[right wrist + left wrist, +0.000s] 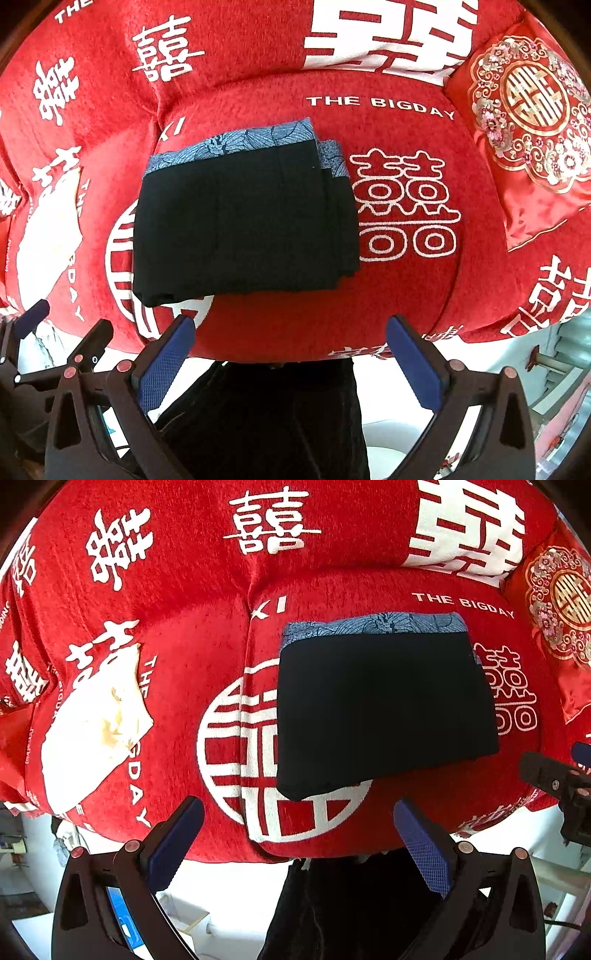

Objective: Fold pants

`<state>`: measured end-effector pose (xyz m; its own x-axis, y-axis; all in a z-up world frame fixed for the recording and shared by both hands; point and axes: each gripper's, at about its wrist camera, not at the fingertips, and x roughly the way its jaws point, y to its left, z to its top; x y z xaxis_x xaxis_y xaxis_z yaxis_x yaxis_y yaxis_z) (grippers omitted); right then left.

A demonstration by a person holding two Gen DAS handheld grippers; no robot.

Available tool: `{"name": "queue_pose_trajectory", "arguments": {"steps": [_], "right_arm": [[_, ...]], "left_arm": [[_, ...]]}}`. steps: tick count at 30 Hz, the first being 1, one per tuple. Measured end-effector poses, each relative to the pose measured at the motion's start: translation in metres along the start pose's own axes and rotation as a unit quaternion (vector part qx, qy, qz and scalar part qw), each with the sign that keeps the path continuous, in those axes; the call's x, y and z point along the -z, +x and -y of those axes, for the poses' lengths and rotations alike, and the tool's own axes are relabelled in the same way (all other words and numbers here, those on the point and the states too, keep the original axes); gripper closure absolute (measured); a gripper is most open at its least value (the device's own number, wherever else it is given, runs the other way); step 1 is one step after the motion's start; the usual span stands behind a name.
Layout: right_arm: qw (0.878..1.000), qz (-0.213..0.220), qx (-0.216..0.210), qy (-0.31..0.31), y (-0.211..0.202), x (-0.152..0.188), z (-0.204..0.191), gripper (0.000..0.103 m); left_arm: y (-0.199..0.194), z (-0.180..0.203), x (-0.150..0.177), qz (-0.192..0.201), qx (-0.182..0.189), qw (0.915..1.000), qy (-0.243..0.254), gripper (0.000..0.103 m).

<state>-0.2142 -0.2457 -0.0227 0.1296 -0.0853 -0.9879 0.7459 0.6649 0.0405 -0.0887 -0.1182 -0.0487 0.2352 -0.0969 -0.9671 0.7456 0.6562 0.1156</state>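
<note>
The black pants [384,709] lie folded into a compact rectangle on a red sofa seat, with a blue patterned waistband [373,624] along the far edge. In the right wrist view the same folded pants [243,218] show stacked layers at their right side. My left gripper [299,834] hangs open above the seat's front edge, nothing between its blue pads. My right gripper [291,350] is also wide open and empty, held just short of the pants' near edge. The tip of the right gripper [554,775] shows at the right edge of the left wrist view.
A red sofa cover [184,590] printed with white characters wraps the seat and backrest. A white cloth [96,727] lies on the left cushion. A red embroidered pillow [528,125] leans at the right. A person's dark trouser legs [266,421] stand before the sofa on a pale floor.
</note>
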Motion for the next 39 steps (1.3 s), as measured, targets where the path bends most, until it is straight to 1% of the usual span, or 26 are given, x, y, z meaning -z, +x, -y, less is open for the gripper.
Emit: {"name": "queue_pose_trajectory", "arguments": {"steps": [5, 11, 18, 30, 39], "right_arm": [[1.000, -0.001, 0.004, -0.006, -0.004, -0.002, -0.004, 0.000], [1.000, -0.004, 0.006, -0.010, -0.006, -0.005, -0.009, 0.000], [1.000, -0.005, 0.006, -0.010, -0.006, -0.010, -0.014, 0.000], [1.000, -0.005, 0.015, -0.015, -0.008, -0.016, -0.016, 0.000], [1.000, -0.004, 0.020, -0.016, -0.008, -0.019, -0.015, 0.000]], "left_arm": [[-0.001, -0.003, -0.001, -0.006, 0.006, 0.9999, -0.013, 0.000], [-0.002, -0.004, -0.004, -0.009, 0.009, 0.9998, -0.017, 0.000], [-0.006, -0.003, -0.008, -0.006, 0.010, 0.9998, -0.013, 0.000], [-0.003, -0.002, -0.011, -0.012, 0.012, 0.9997, -0.016, 0.000], [-0.004, 0.001, -0.015, -0.007, 0.005, 0.9999, -0.009, 0.000]]}}
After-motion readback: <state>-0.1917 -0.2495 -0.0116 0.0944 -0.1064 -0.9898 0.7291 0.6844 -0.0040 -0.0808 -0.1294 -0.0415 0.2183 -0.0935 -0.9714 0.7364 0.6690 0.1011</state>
